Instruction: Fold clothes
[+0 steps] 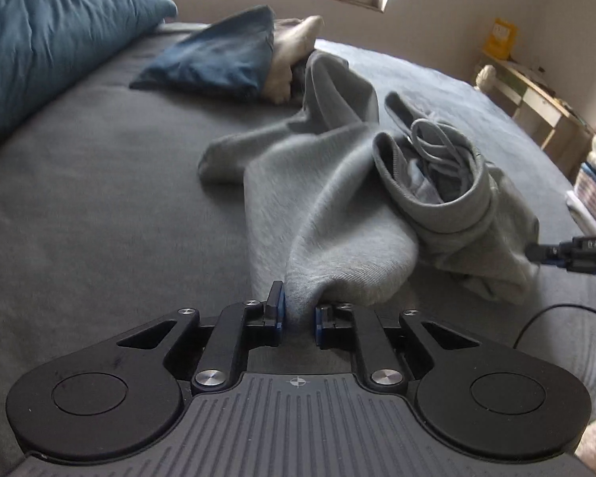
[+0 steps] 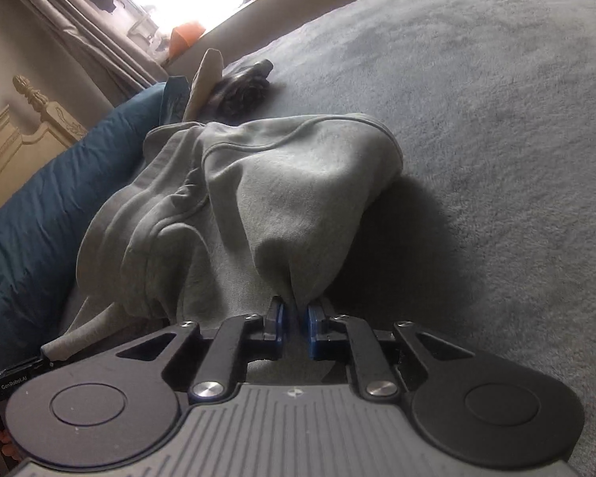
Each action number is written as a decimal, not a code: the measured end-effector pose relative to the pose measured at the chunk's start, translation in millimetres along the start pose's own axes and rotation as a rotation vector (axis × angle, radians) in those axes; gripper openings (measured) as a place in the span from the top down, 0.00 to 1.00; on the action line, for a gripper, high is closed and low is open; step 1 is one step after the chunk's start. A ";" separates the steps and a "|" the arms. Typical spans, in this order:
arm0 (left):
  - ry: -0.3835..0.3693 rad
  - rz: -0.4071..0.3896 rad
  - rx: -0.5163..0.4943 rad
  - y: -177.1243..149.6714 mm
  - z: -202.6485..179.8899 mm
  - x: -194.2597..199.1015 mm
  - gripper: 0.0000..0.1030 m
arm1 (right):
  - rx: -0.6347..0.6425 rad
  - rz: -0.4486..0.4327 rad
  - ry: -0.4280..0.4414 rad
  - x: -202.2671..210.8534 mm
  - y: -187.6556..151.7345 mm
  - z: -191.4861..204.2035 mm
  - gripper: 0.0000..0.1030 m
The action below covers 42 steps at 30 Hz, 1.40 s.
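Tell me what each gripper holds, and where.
Both hold the grey sweatpants: the left gripper pinches a bunched fold of a leg, the right gripper a fold near the waistband end.

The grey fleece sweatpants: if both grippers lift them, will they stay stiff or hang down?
The grey fleece sweatpants probably hang floppy: they already sag between folds. The left gripper and right gripper pinch bunched cloth, so it likely grips well.

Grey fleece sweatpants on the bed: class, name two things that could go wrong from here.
Each gripper pinches only a small bunch of the grey fleece sweatpants: left gripper, right gripper. The cloth could slip out.

The loose grey drawstring lies looped at the waistband and may snag or get folded inside.
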<state>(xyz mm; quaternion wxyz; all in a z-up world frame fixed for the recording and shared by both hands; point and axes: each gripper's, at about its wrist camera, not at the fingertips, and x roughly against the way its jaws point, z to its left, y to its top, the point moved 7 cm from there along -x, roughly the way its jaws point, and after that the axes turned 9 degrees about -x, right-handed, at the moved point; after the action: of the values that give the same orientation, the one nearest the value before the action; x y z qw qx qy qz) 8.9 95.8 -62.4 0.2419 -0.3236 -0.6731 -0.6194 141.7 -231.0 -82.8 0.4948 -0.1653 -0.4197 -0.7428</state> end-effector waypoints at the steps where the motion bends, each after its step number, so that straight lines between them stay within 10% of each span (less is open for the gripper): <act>1: -0.015 0.003 0.006 -2.4 1.2 2.2 0.74 | 0.011 -0.006 0.002 6.1 1.3 2.9 0.79; 4: -0.039 -0.058 0.051 3.9 8.4 15.8 0.50 | 0.045 -0.022 0.009 24.6 5.1 11.7 0.73; 6: -0.035 -0.112 0.068 12.7 12.2 21.5 0.37 | 0.072 -0.039 0.024 36.2 8.3 22.6 0.52; 14: 0.033 -0.167 -0.008 56.7 15.9 -31.7 0.21 | 0.462 -0.081 0.104 3.6 -5.2 128.6 0.02; 22: -0.026 -0.047 -0.013 83.0 21.8 -114.4 0.31 | 1.024 -0.133 -0.230 -90.0 -55.4 162.1 0.11; 24: -0.047 0.010 -0.022 79.1 19.6 -130.6 0.61 | 0.975 -0.105 -0.207 -92.7 -51.8 156.0 0.30; 29: -0.090 0.013 -0.110 61.9 5.1 -123.4 0.94 | 0.770 -0.120 -0.127 -56.7 -27.5 139.9 0.61; 36: -0.341 0.003 -0.282 20.5 -51.0 -75.8 0.98 | 0.371 -0.234 0.074 42.2 23.5 99.1 0.64; 42: -0.705 0.142 -0.417 -44.7 -135.9 -41.7 0.98 | 0.103 -0.324 0.138 96.0 55.0 35.0 0.64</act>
<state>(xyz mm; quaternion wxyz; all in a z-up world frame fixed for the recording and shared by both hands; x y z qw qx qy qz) -6.1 -45.6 -107.3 -0.0322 -0.6035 -0.5508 -0.5757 140.1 -269.4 26.6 0.4042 -0.0188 -0.4432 -0.7999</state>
